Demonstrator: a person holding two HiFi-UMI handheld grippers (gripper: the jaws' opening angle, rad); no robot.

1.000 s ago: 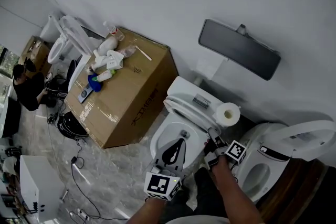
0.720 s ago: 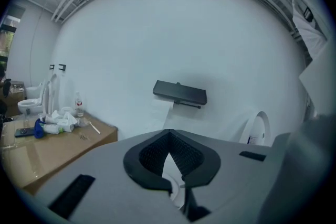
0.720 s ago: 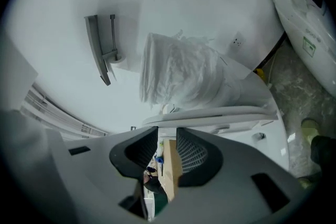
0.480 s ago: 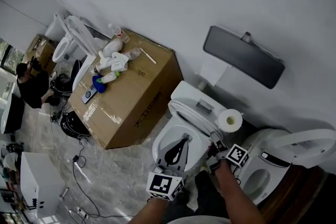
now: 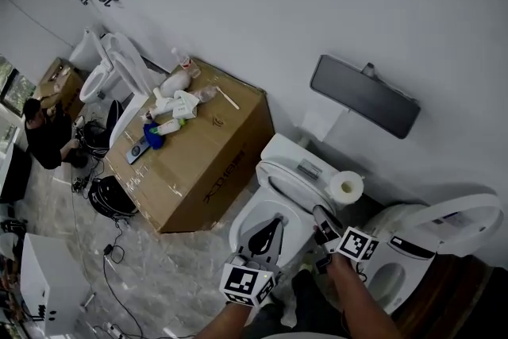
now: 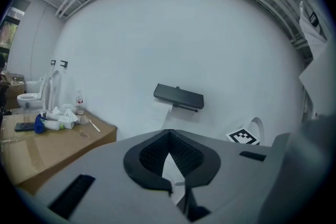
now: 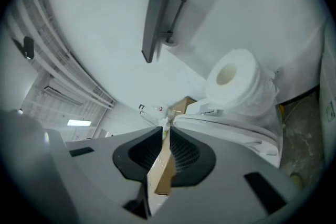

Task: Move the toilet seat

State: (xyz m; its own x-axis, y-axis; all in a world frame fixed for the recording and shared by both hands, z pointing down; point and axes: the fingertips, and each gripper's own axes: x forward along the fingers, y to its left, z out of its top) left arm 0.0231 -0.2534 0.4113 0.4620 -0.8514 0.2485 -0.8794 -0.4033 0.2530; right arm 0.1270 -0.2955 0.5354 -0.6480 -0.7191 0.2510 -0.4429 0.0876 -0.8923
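Observation:
The white toilet seat [image 5: 246, 220] lies down on the bowl in the middle of the head view. My left gripper [image 5: 268, 231] hovers over the bowl's opening with its jaws shut and nothing in them. In the left gripper view its tips [image 6: 169, 136] meet against the bare wall. My right gripper [image 5: 320, 220] is at the seat's right rim. In the right gripper view the seat's edge [image 7: 231, 124] starts right at the tips [image 7: 164, 127]. Those jaws are closing. A narrow gap remains, and only the box behind shows through it.
A toilet paper roll [image 5: 346, 188] stands on the tank beside the right gripper. A dark grey unit [image 5: 365, 95] hangs on the wall above. A large cardboard box [image 5: 206, 163] with bottles stands left. Another toilet [image 5: 429, 230] stands right, lid raised. A person [image 5: 44, 139] crouches far left.
The head view has drifted a little. Both grippers stay at the toilet, the left over the bowl and the right at the seat's right rim.

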